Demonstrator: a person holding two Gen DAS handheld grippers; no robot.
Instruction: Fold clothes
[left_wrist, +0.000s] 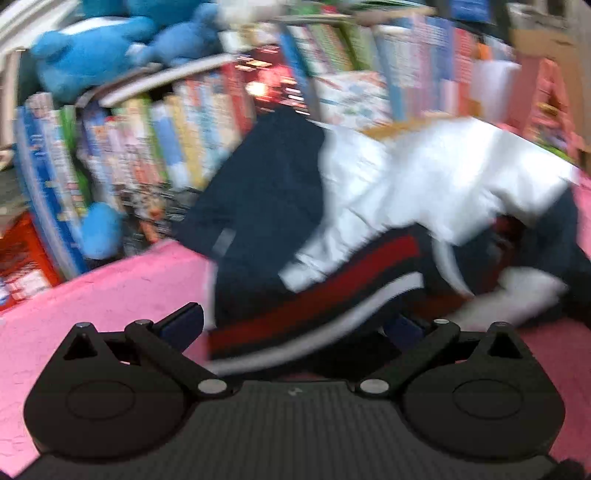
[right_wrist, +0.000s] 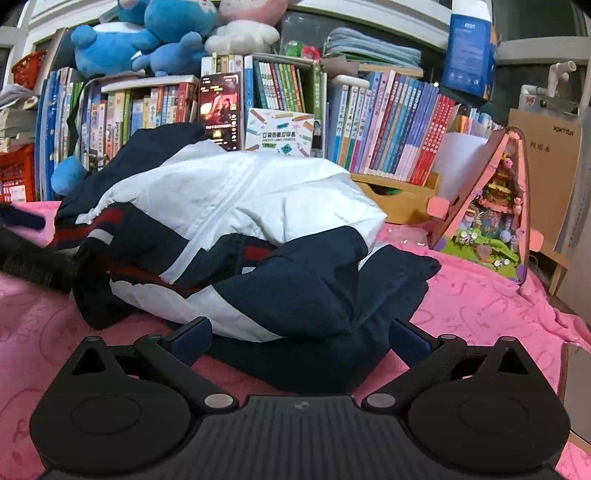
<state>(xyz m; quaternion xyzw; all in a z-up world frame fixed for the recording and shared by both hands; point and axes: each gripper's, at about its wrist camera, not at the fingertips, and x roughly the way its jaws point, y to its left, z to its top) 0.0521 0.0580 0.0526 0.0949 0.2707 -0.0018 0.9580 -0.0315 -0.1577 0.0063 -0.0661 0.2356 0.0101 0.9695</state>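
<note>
Pink bedding (right_wrist: 480, 306) before crowded bookshelves (right_wrist: 388, 129) carries our crumpled jacket (right_wrist: 258, 221), unfolded. Our left gripper (left_wrist: 295, 325) and right gripper (right_wrist: 301, 336) both gape wide, straddling its near edges. We should pinch single layers, then spread it flat.

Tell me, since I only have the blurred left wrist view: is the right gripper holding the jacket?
Observer: No. The right gripper is open, with a finger on either side of the jacket's navy near fold.
Operator: Is the jacket flat?
Observer: No, it sits in a bunched heap on the pink cover.
Operator: Anything to its right?
Observer: A pink toy house stands close beside it.
</note>
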